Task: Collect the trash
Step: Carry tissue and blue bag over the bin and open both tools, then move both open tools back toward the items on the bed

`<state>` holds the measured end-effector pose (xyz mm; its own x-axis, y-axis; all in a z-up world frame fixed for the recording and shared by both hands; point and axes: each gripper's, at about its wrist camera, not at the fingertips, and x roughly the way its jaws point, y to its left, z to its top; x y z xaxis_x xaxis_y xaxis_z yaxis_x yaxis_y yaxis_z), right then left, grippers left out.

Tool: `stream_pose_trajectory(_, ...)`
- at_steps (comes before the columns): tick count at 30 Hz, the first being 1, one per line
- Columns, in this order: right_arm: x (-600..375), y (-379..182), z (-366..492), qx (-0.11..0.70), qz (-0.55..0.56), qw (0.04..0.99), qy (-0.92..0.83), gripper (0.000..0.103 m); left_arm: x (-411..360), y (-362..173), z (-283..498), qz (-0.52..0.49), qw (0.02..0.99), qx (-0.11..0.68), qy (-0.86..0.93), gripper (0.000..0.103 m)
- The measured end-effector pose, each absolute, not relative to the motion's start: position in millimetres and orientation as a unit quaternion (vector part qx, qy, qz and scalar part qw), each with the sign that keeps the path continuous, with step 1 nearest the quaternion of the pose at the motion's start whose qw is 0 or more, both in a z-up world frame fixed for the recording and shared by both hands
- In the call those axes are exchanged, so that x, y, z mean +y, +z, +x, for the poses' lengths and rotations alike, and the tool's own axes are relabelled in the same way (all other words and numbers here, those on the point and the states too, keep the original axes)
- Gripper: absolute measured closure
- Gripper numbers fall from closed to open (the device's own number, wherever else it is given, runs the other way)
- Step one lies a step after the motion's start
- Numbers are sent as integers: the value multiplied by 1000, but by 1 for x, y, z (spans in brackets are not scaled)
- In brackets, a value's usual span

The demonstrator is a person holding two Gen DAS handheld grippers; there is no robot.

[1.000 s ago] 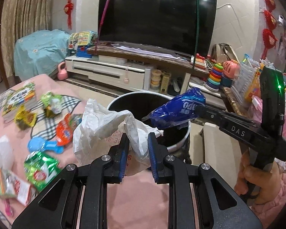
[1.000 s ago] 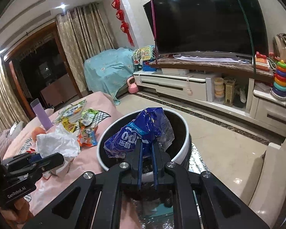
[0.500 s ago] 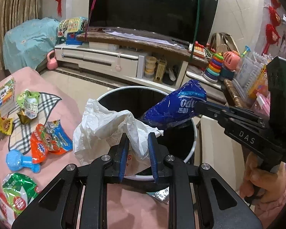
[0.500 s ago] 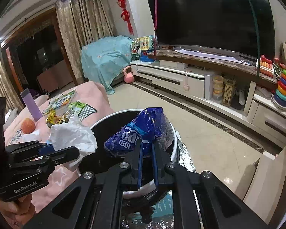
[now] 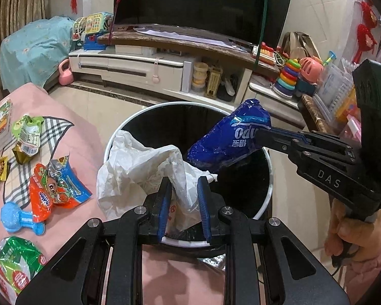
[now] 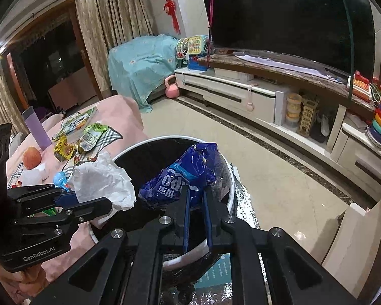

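A round bin (image 5: 165,104) with a white rim and black liner stands beside the pink-clothed table. My left gripper (image 5: 183,181) is shut on a crumpled white plastic bag (image 5: 139,167), which hangs over the bin's near-left rim. My right gripper (image 6: 197,191) holds a blue snack bag (image 6: 180,178) over the bin's (image 6: 165,137) mouth. Its jaws are opening, and the bag still sits between the pads. In the left wrist view the right gripper (image 5: 263,134) reaches in from the right with the blue snack bag (image 5: 231,145). The right wrist view shows the left gripper (image 6: 76,199) and the white bag (image 6: 101,178).
Several snack wrappers lie on the pink table, among them an orange one (image 5: 53,190) and a green one (image 5: 20,259), with a blue toy (image 5: 20,218). An apple (image 6: 31,157) and a purple bottle (image 6: 36,129) stand farther back. A TV cabinet (image 5: 139,63) lines the far wall.
Both grippers have moved forward with their bags and now sit over the bin, which looks nearer and larger. The right jaws stand slightly wider.
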<state>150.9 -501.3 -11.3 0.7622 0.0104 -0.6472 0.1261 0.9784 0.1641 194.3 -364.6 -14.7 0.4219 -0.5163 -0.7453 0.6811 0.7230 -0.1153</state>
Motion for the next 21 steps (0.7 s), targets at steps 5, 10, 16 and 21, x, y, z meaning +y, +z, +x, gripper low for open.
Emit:
stream_pose_trajectory(5,-501,-16,156,356,95,929,-29,90,-368,-16,198,105,833,407,-359,81)
stream_pose_trajectory(10,-504,-15,159,362,97,927,-25,88,-363,-13,196,103,837,400,-358,43)
stream_pose_trajectory(16,-508,-12,156,356,114,927,-24,64,-347,-8,190,93,846,393,-349,42)
stream_pose_trajectory(21,-502,-7,147,340,131,931,-20,47,-320,-4,175,68,862,380,-328,35)
